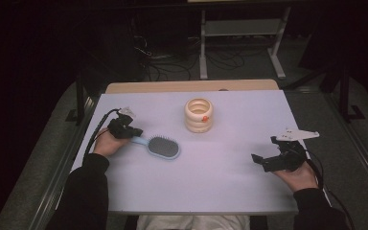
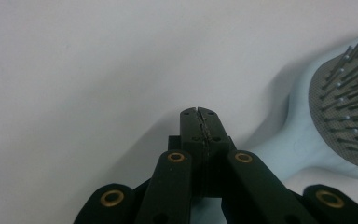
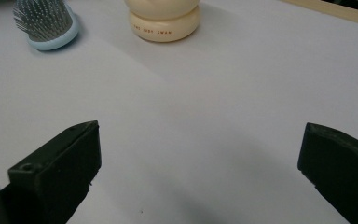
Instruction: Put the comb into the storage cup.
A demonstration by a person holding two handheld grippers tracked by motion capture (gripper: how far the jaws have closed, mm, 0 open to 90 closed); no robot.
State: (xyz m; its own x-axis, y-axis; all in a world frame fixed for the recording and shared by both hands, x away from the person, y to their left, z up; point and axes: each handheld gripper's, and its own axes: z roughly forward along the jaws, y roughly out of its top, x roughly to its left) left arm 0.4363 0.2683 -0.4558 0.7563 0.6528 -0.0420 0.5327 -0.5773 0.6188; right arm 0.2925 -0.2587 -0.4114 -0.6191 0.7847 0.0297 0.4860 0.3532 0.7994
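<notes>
A light blue hairbrush (image 1: 164, 147) with a grey bristle pad lies bristles up on the white table top (image 1: 220, 182), its handle pointing left. My left gripper (image 1: 127, 129) is at the handle end, jaws shut with nothing between them. In the left gripper view the shut tips (image 2: 199, 112) rest just left of the brush (image 2: 307, 140), beside its handle and not around it. My right gripper (image 1: 264, 149) is open over bare table at the right, empty. From the right gripper view (image 3: 200, 140), the brush head (image 3: 44, 21) is far off at the upper left.
A cream ringed container (image 1: 199, 115) stands at the table's back middle with a small orange thing inside; the right gripper view has its base (image 3: 164, 21) at the top. A wooden edge (image 1: 191, 86) runs behind the white top. Cables and a metal stand lie on the floor beyond.
</notes>
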